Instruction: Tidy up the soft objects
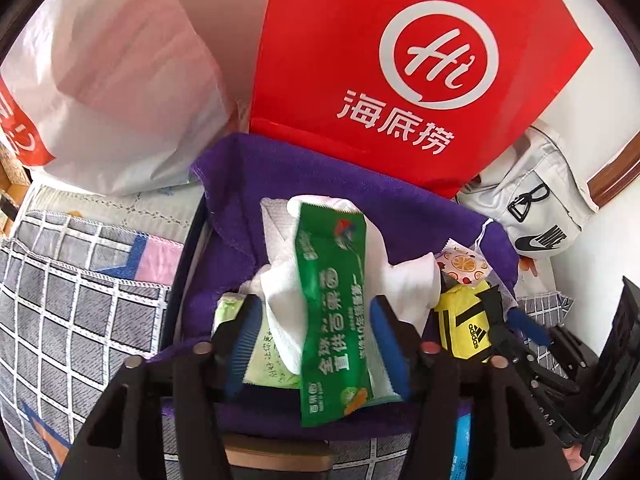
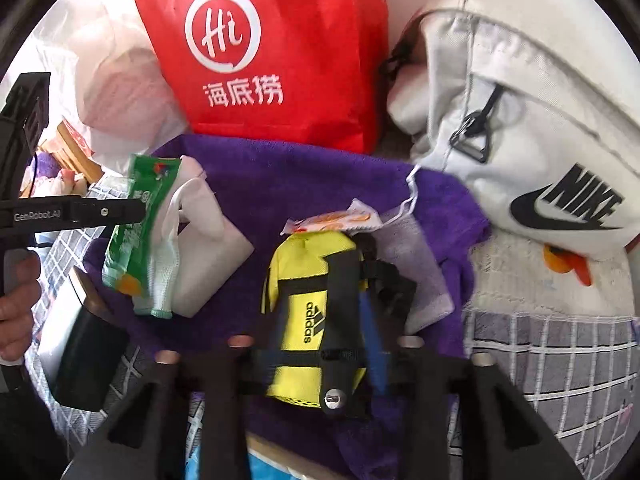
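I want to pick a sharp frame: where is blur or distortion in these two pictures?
Left wrist view: mostly sharp, green packet legible, fisheye bends the edges. Right wrist view: right claw and yellow pouch smeared by motion blur; red bag stays crisp.

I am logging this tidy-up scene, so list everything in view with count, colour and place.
red bag: one, red with white logo, standing behind the towel
purple towel: one, purple, spread under the small items
green packet: one, green, between the left jaws
white cloth: one, white, under the green packet
yellow pouch: one, yellow and black, between the right jaws
orange-print sachet: one, white and orange, behind the pouch
grey bag: one, pale grey, right of the red bag
white plastic bag: one, white, left of the red bag
checked bedding: grey with white lines, underneath
left gripper: black, blue pads
right gripper: black, blue pads
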`<state>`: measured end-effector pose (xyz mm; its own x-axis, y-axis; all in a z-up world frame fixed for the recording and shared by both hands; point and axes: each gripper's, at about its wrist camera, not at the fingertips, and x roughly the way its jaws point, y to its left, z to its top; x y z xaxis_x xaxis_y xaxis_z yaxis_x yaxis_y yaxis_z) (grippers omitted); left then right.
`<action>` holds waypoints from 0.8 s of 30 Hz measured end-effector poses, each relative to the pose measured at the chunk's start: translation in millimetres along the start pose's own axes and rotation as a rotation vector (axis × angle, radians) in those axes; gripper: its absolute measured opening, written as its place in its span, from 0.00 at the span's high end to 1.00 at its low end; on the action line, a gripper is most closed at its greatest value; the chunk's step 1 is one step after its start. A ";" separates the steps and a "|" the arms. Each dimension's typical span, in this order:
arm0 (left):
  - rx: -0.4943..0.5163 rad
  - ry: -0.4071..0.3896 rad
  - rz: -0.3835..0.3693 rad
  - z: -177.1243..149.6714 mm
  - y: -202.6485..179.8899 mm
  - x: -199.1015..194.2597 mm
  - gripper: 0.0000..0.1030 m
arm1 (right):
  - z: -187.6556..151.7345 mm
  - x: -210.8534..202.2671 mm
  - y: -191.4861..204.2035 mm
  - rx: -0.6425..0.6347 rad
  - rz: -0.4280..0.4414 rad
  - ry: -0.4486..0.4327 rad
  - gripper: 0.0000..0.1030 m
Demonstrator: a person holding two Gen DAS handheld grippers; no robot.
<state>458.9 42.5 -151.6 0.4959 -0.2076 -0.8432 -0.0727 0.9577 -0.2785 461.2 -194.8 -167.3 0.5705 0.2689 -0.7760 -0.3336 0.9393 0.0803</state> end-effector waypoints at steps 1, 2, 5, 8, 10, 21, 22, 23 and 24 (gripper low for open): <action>0.002 -0.002 0.007 -0.3 0.0 -2.1 0.43 | 0.9 -0.9 0.7 -0.007 -0.007 -0.009 0.57; 0.001 -0.005 0.011 -0.6 0.2 -4.8 0.43 | 1.3 -4.4 1.2 -0.013 -0.012 -0.014 0.57; 0.000 -0.014 0.021 -2.7 1.7 -14.6 0.42 | 2.2 -14.1 1.6 -0.021 -0.034 -0.033 0.49; 0.005 -0.025 0.027 -7.1 2.2 -27.3 0.42 | 0.5 -23.4 3.8 -0.023 -0.059 -0.049 0.49; 0.005 -0.037 0.029 -12.2 2.1 -38.3 0.42 | -2.1 -34.0 6.8 -0.014 -0.062 -0.066 0.49; 0.018 -0.125 0.066 -57.4 2.1 -111.5 0.38 | -30.2 -119.1 31.9 0.093 -0.105 -0.181 0.22; 0.018 -0.137 0.061 -62.5 1.7 -119.0 0.38 | -33.8 -126.1 36.7 0.087 -0.112 -0.189 0.20; 0.015 -0.150 0.056 -68.9 1.7 -127.7 0.38 | -38.6 -134.9 42.2 0.082 -0.114 -0.199 0.17; 0.010 -0.160 0.053 -74.8 1.6 -135.2 0.38 | -43.1 -142.1 46.3 0.082 -0.110 -0.207 0.14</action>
<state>327.0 57.1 -72.4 0.6231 -0.1233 -0.7724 -0.0942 0.9685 -0.2305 332.4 -198.7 -80.3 0.7445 0.1941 -0.6387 -0.2040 0.9772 0.0592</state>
